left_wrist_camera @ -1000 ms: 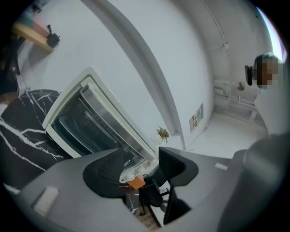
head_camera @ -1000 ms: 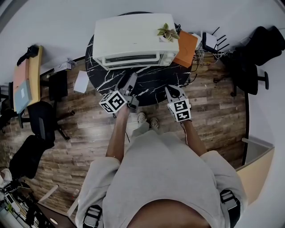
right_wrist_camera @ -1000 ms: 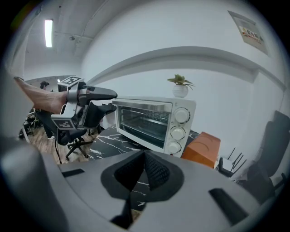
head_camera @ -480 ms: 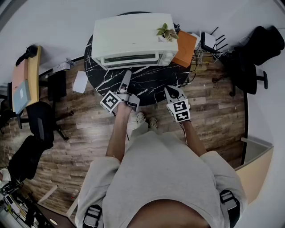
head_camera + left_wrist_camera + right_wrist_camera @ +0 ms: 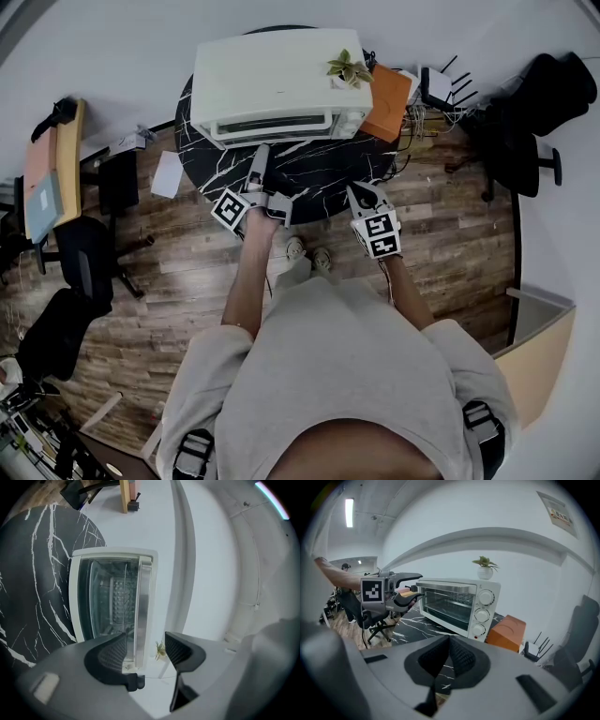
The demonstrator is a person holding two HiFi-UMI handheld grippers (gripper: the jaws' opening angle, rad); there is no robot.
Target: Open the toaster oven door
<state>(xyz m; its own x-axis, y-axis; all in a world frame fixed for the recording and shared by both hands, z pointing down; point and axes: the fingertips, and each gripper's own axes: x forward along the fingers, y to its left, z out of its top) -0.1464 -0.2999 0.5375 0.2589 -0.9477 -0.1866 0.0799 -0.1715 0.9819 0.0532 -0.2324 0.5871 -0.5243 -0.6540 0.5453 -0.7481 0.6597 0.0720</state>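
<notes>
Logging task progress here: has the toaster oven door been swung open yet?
No: the toaster oven door stands upright and shut, not swung down.

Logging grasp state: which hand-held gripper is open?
The left hand-held gripper, jaws apart, aimed at the door handle. The right hand-held gripper has its jaws together, farther from the oven.

R tongs [image 5: 449, 660]: jaws together, nothing btwn. Ahead, toaster oven [image 5: 457, 604] w/ door closed on black marbled table [image 5: 412, 626]; L tongs [image 5: 410, 596] at its top-left corner.
</notes>
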